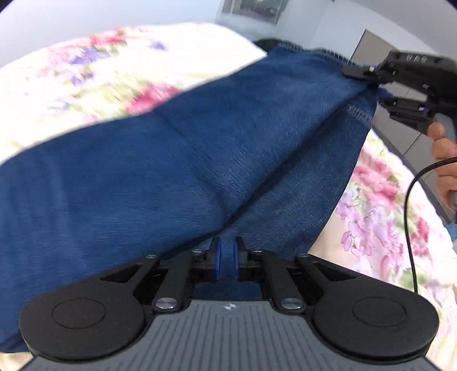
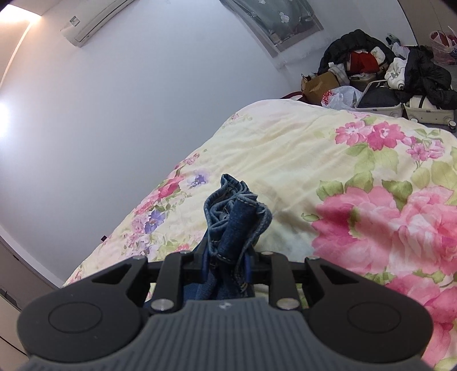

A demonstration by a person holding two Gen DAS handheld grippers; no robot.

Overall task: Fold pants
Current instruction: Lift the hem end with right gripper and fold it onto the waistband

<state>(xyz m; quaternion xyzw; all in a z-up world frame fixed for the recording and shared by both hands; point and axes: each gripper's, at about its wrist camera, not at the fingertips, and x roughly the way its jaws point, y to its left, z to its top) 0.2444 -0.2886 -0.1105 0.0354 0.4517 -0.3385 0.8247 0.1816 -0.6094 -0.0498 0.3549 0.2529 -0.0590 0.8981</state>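
Note:
The blue denim pants [image 1: 177, 171] hang stretched in the air above the floral bedspread [image 1: 85, 77]. My left gripper [image 1: 226, 256] is shut on an edge of the pants at the bottom of the left wrist view. My right gripper [image 1: 371, 88] shows at the upper right there, shut on the pants' hem corner. In the right wrist view my right gripper [image 2: 227, 265] pinches a bunched wad of denim [image 2: 234, 217] that sticks up between the fingers, above the bedspread [image 2: 328, 159].
A pile of clothes, bags and open suitcases [image 2: 380, 77] lies beyond the bed's far end. A white wall [image 2: 128, 114] with an air conditioner [image 2: 94, 20] stands left of the bed. A black cable [image 1: 411, 199] hangs from the right gripper.

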